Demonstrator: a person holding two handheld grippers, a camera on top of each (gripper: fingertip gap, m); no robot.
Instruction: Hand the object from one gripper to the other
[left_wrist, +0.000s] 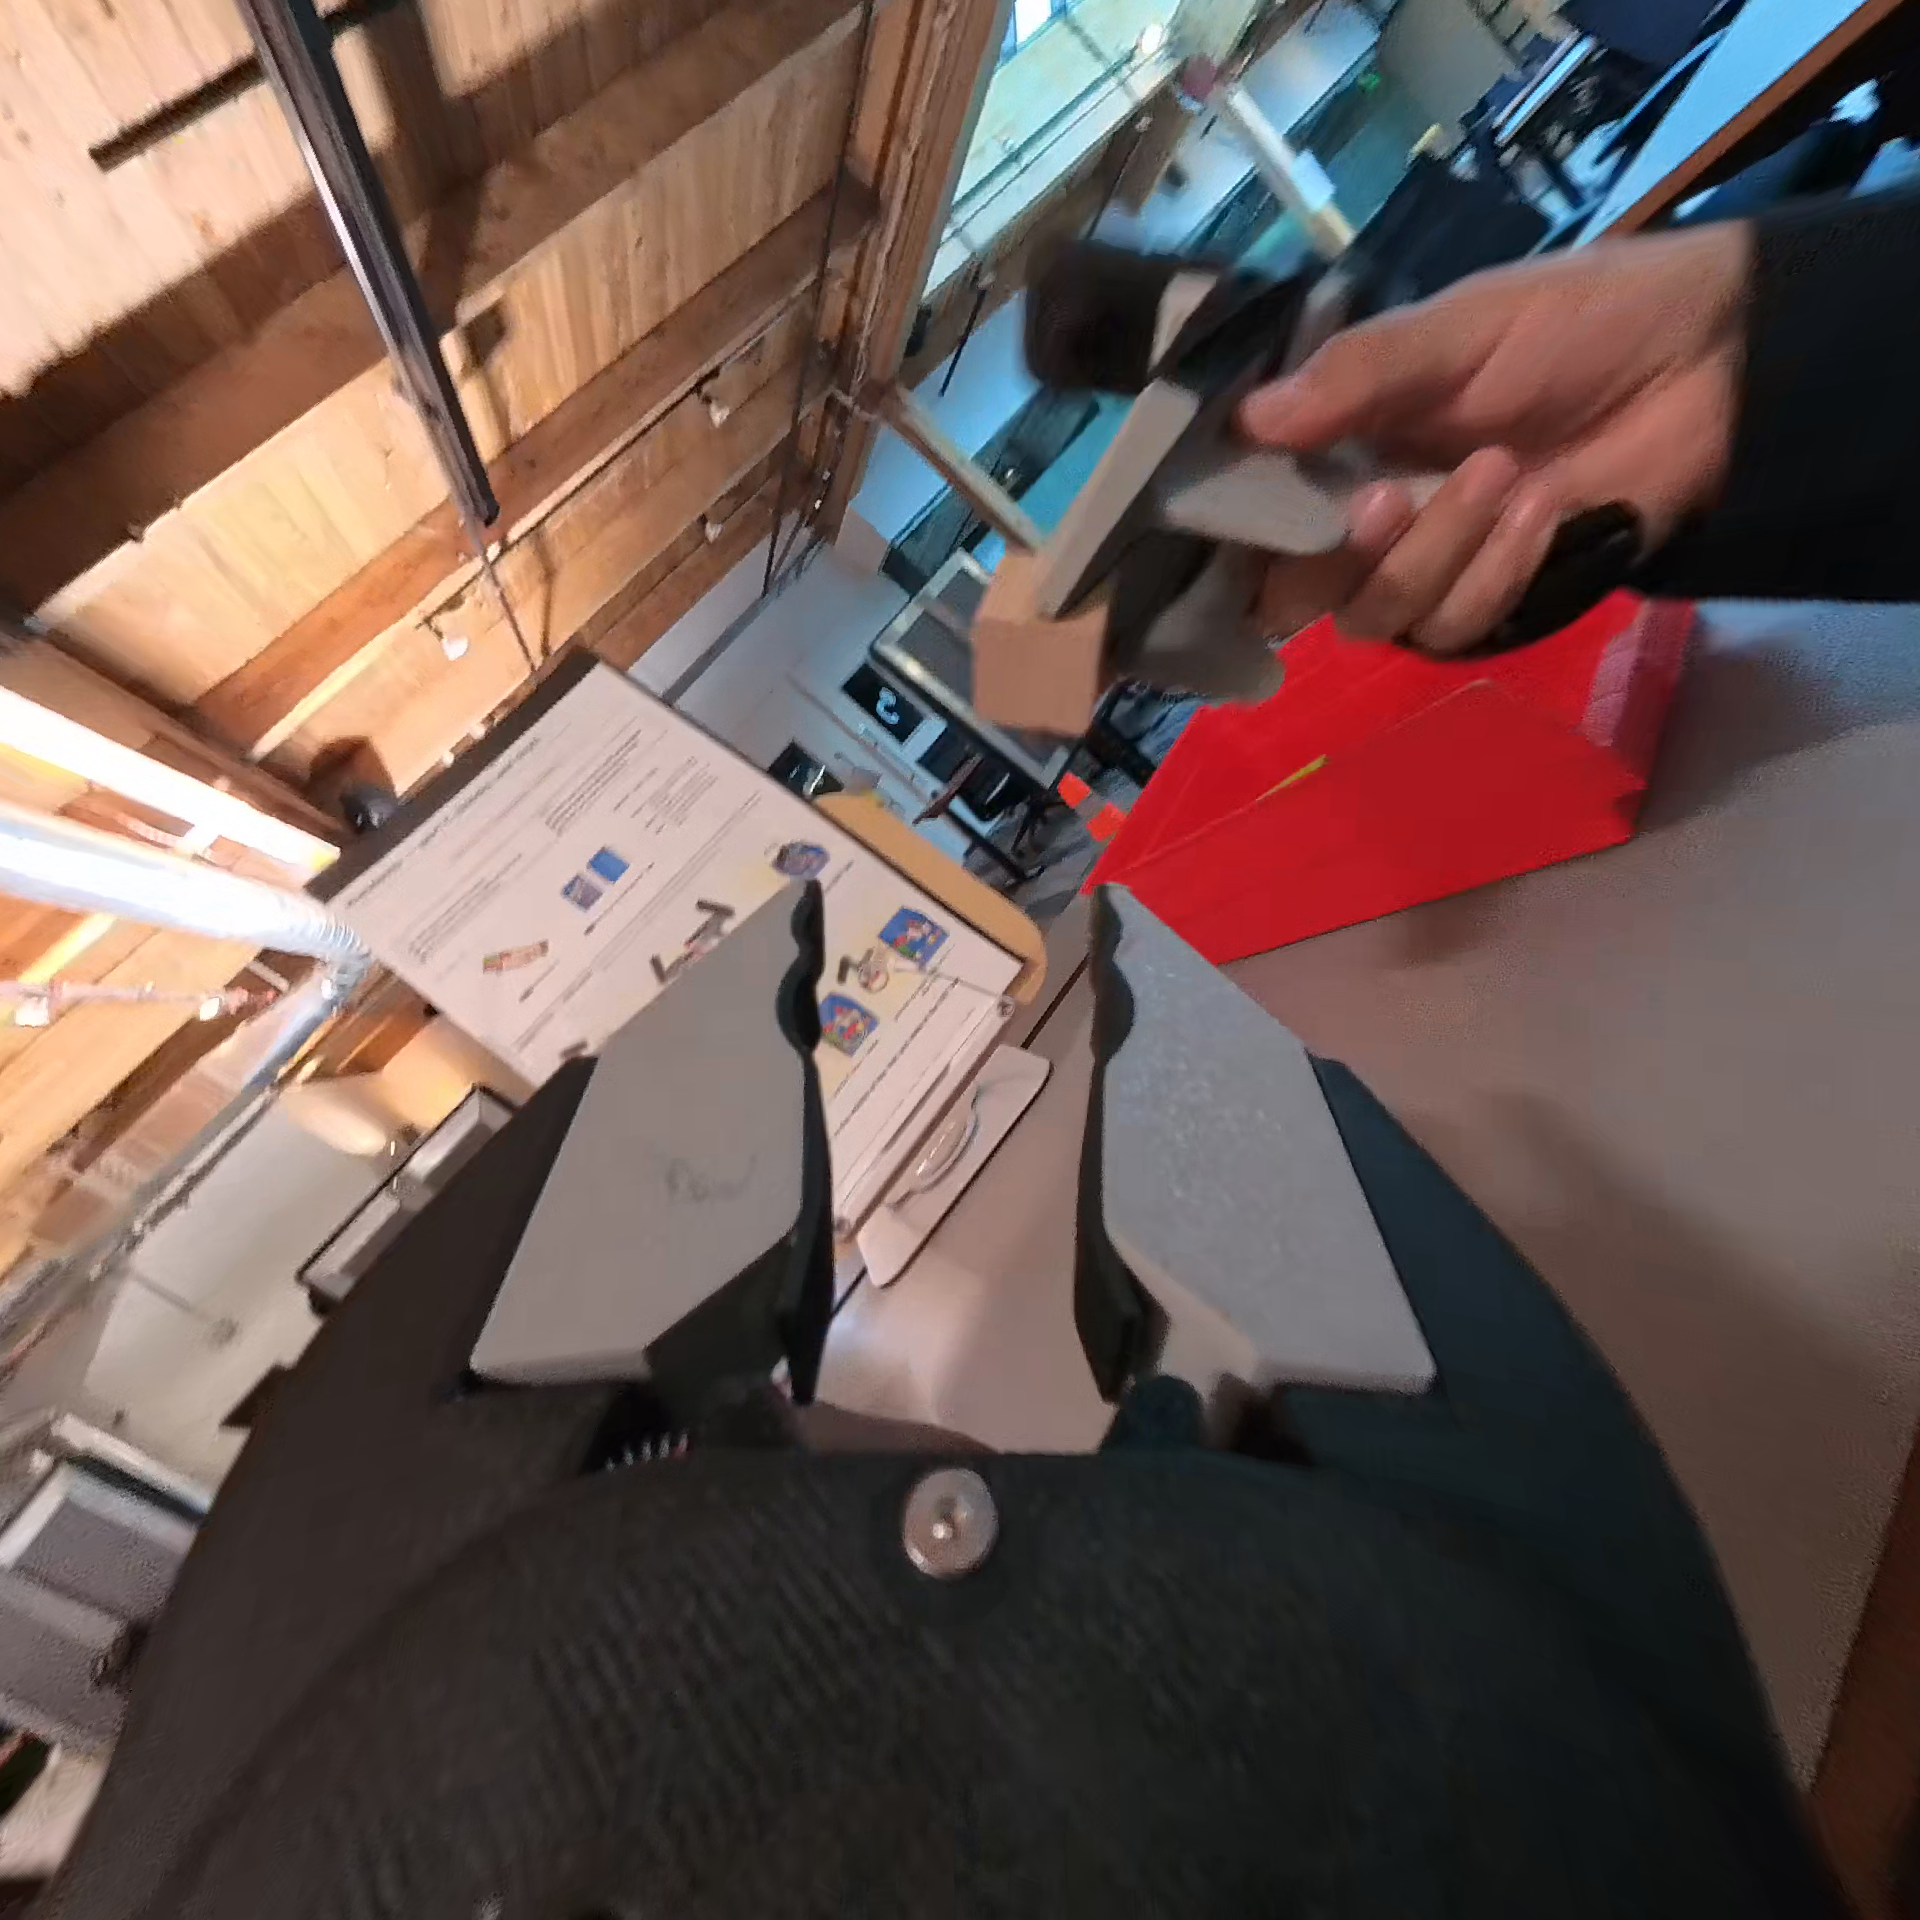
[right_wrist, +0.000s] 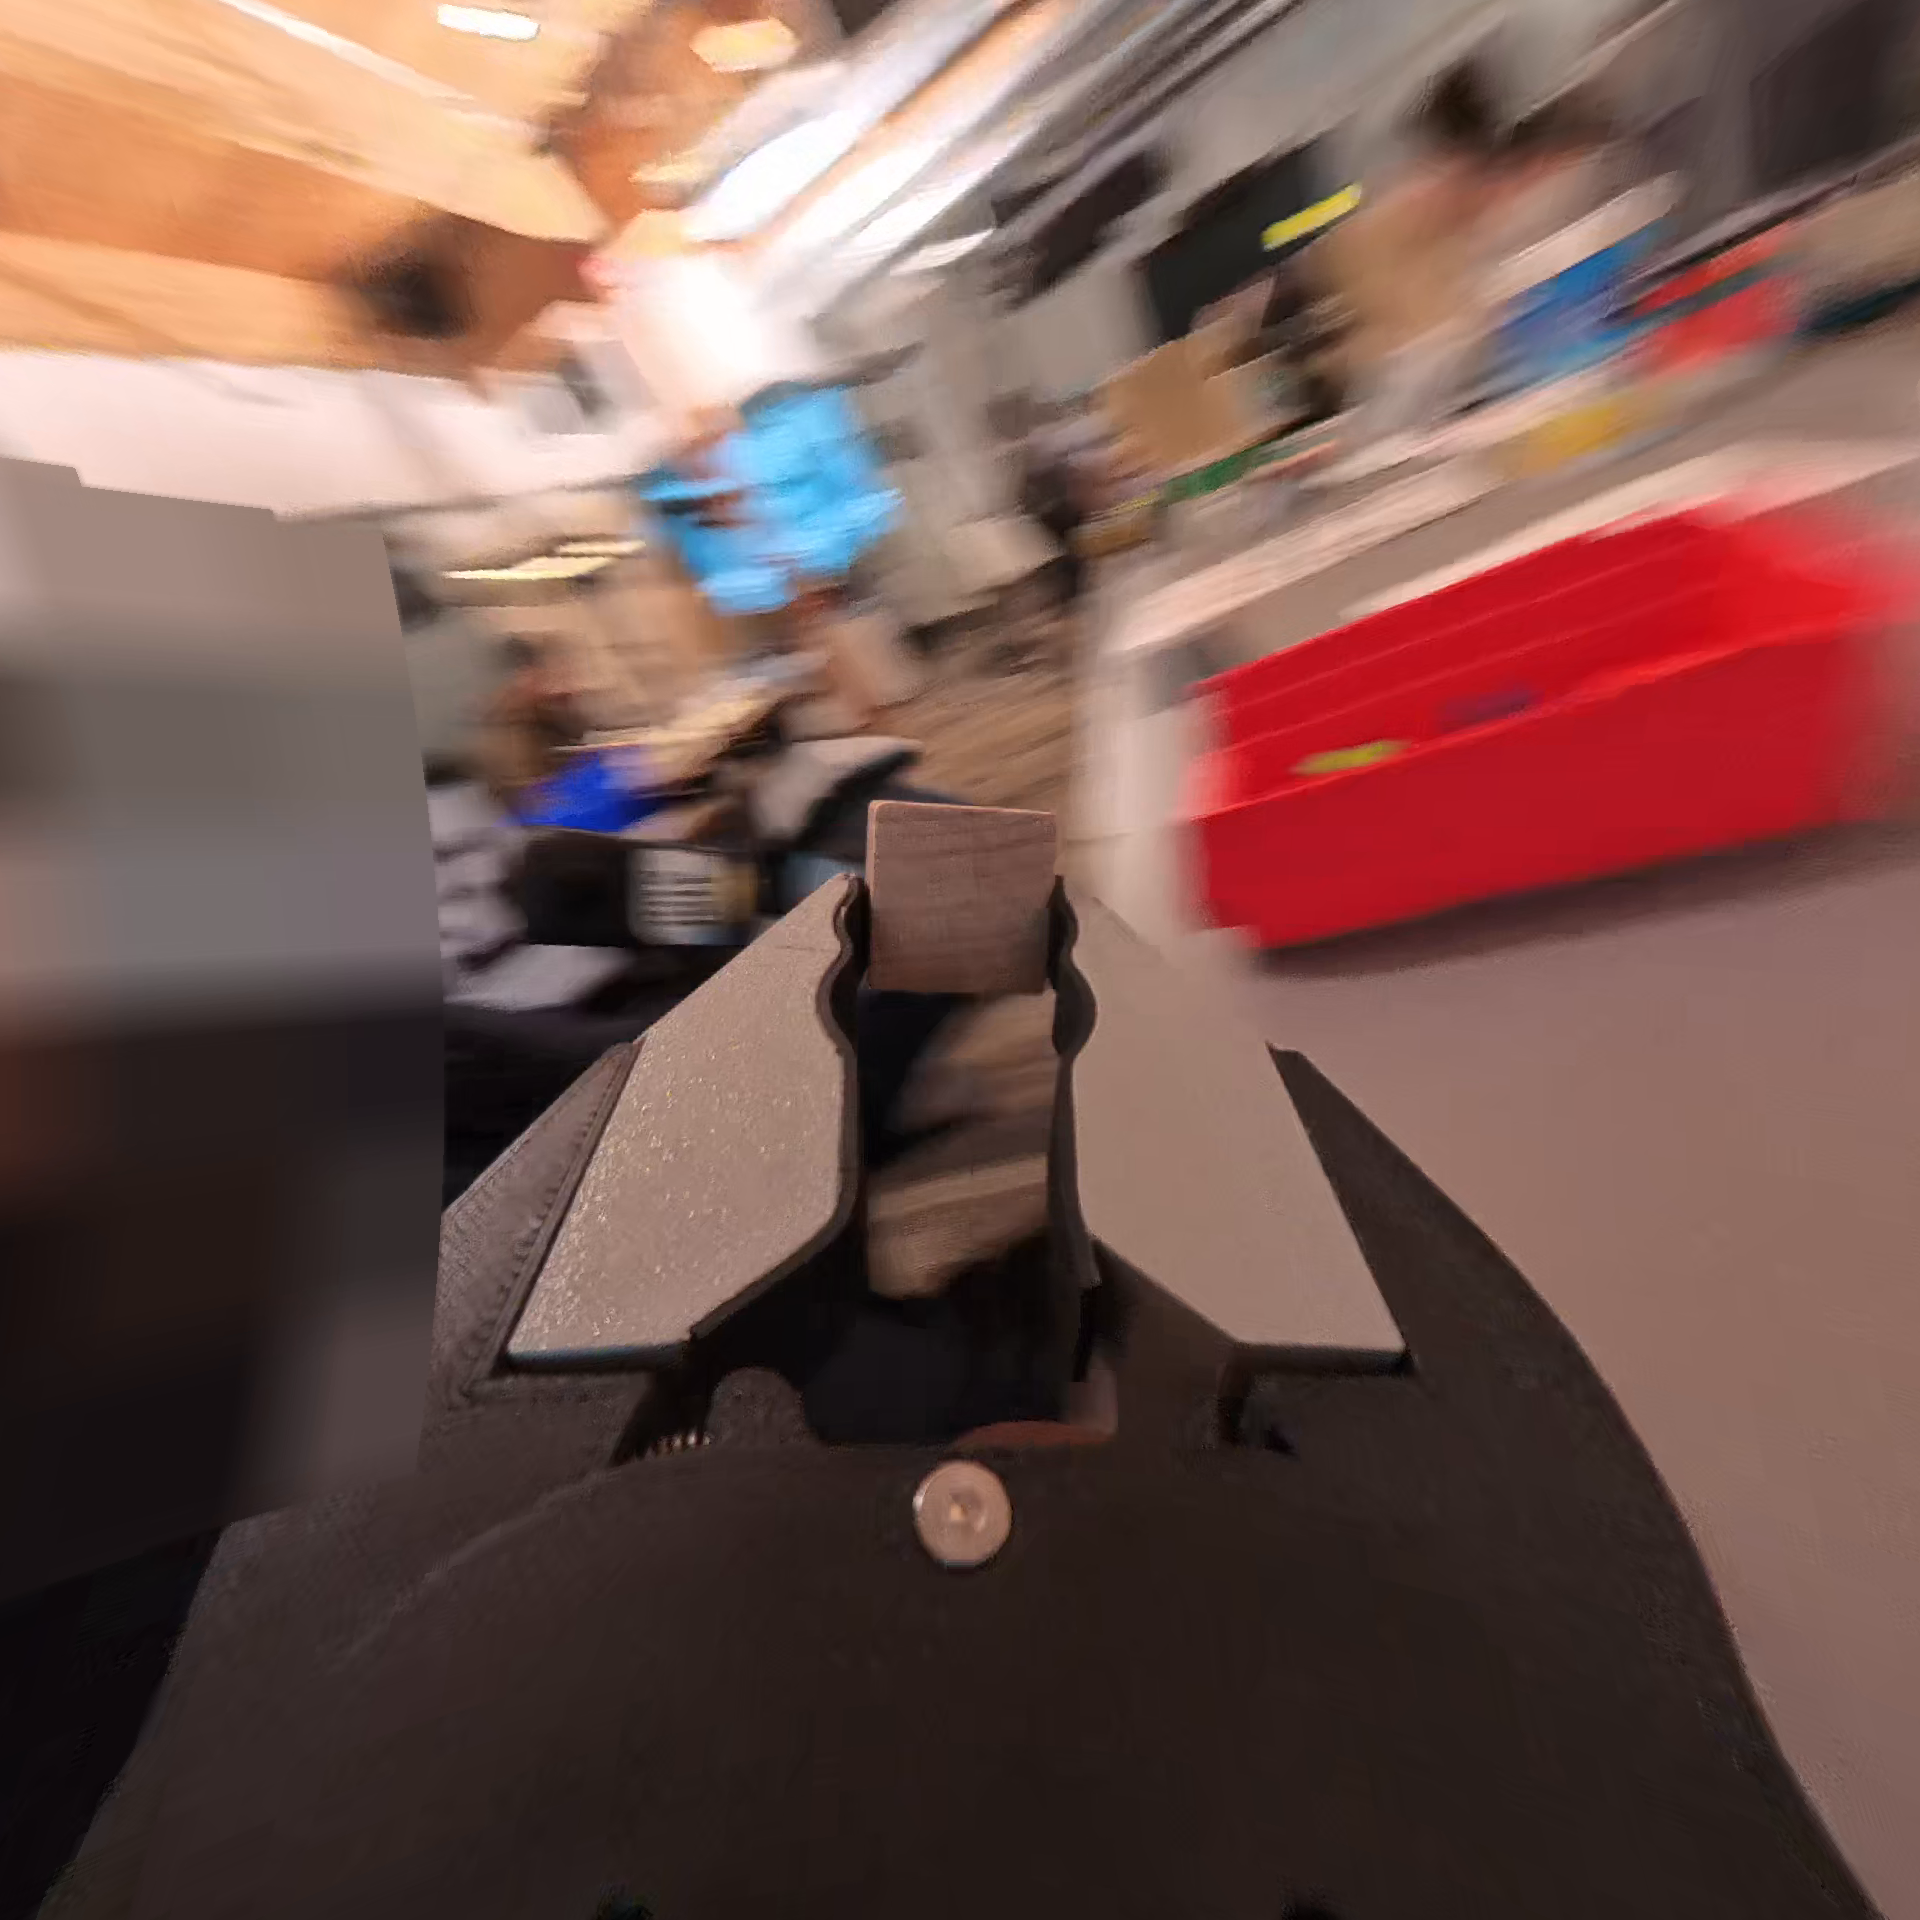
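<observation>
A small plain wooden block (right_wrist: 956, 904) sits clamped between the tips of my right gripper (right_wrist: 958, 914), which is shut on it. In the left wrist view the same block (left_wrist: 1039, 655) shows at the upper right, held in the other gripper by a person's hand (left_wrist: 1507, 457), above the grey table. My left gripper (left_wrist: 951, 935) is open and empty, its jaws wide apart, tilted on its side, below and to the left of the block and apart from it.
A red divided tray (left_wrist: 1403, 790) lies on the grey table (left_wrist: 1558, 1195); it also shows in the right wrist view (right_wrist: 1538, 748). A printed sheet on a stand (left_wrist: 644, 862) stands behind my left gripper. The right wrist view is heavily blurred.
</observation>
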